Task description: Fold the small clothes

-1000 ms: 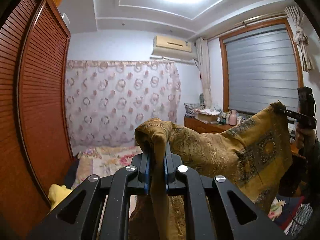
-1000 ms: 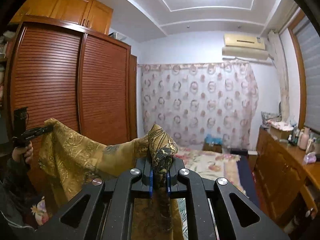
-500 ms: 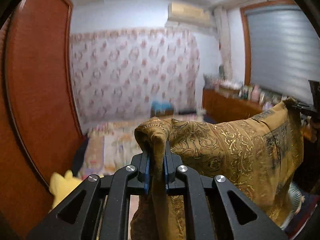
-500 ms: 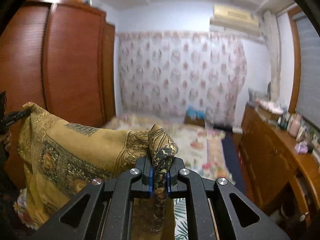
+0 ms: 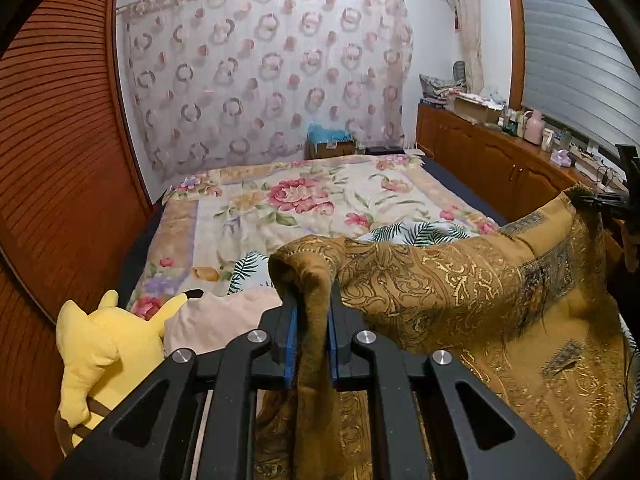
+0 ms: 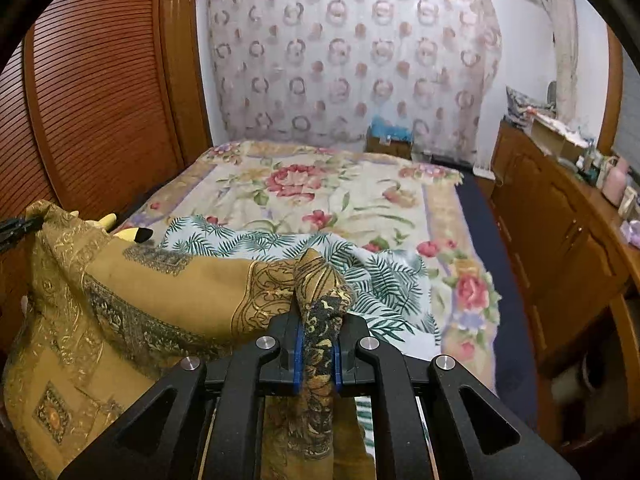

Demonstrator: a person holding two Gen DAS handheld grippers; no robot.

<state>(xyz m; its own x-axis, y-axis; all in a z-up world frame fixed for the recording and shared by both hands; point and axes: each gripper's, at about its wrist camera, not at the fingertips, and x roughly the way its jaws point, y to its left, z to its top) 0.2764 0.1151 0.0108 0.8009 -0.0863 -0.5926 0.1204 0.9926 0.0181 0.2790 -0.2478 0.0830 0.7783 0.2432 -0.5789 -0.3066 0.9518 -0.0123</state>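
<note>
Left wrist view: left gripper clamped tight on a bunched corner of the mustard-gold patterned cloth, blue pads nearly meeting with the fabric squeezed between them. Cloth humped over the fingertips, 1 tail hanging down between the 2 fingers and below them. From the fingertips, cloth stretched rightward and slightly upward as a sagging sheet to the right gripper, seen small at the far right edge, pinching the opposite corner. Ahead of the fingers, beyond the cloth, a floral bedspread and a fern-print sheet. Left of the fingers, a yellow plush toy and, just beside the left finger, a beige pillow.

Right wrist view: right gripper likewise pinched narrow on a dark-and-gold corner of the same cloth, fabric peaked above the fingertips and trailing down between the fingers. Cloth spread leftward from the fingertips, drooping in the middle, rising to the left gripper at the far left edge. Fern-print sheet directly ahead of and right of the fingertips; wooden cabinet well off to the right.
</note>
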